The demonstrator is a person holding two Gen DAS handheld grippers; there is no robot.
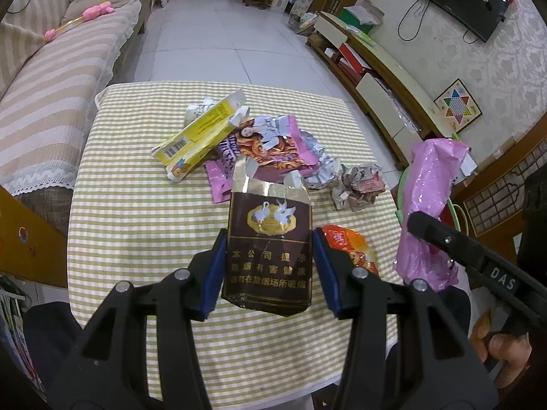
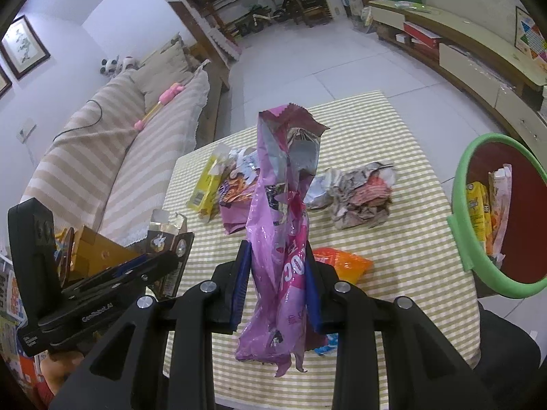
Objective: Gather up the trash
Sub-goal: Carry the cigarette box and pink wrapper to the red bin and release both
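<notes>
My left gripper (image 1: 270, 266) is shut on a dark brown cigarette pack (image 1: 270, 253) and holds it above the striped table (image 1: 119, 225). My right gripper (image 2: 277, 276) is shut on a crumpled pink plastic bag (image 2: 280, 225), held upright above the table; the bag also shows in the left wrist view (image 1: 427, 205). On the table lie a yellow carton (image 1: 198, 133), a pink snack wrapper (image 1: 270, 147), a crumpled paper wad (image 1: 359, 188) and an orange wrapper (image 1: 352, 249). A green-rimmed red bin (image 2: 492, 218) with trash inside stands at the table's right.
A striped sofa (image 1: 44, 102) runs along the left of the table. A low TV cabinet (image 1: 376, 75) lines the right wall. Tiled floor (image 1: 222, 34) lies beyond the table's far edge.
</notes>
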